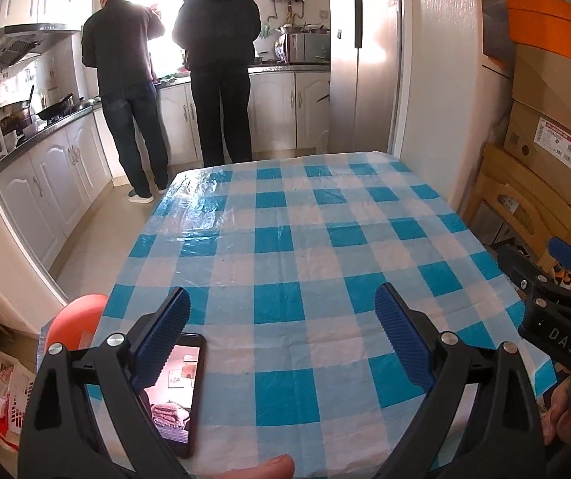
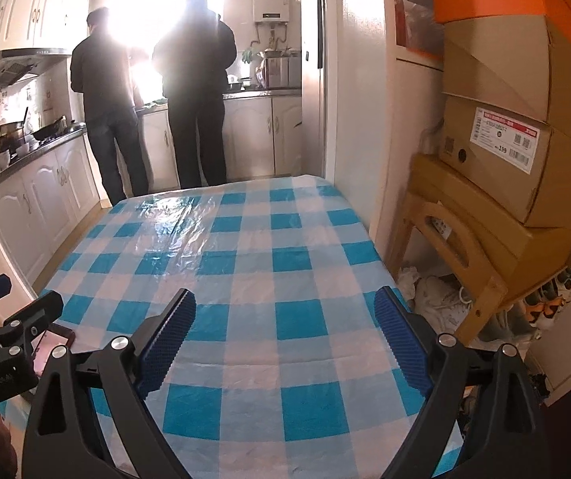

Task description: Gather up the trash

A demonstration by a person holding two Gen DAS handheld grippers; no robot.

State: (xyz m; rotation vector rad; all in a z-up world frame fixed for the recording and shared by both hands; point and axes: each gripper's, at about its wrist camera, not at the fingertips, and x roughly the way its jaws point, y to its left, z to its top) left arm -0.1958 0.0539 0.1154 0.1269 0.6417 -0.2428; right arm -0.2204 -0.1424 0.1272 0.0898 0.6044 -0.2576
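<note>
Left gripper stood with jaws spread wide and nothing between them, above the near end of a table covered in a blue-and-white checked cloth. Right gripper likewise gaped wide and empty over the same cloth. A phone with a lit screen lay on the table just beside the left gripper's left finger. No trash could be made out on the tabletop. Beyond the table, two people faced a kitchen counter; cardboard boxes were stacked to the right.
</note>
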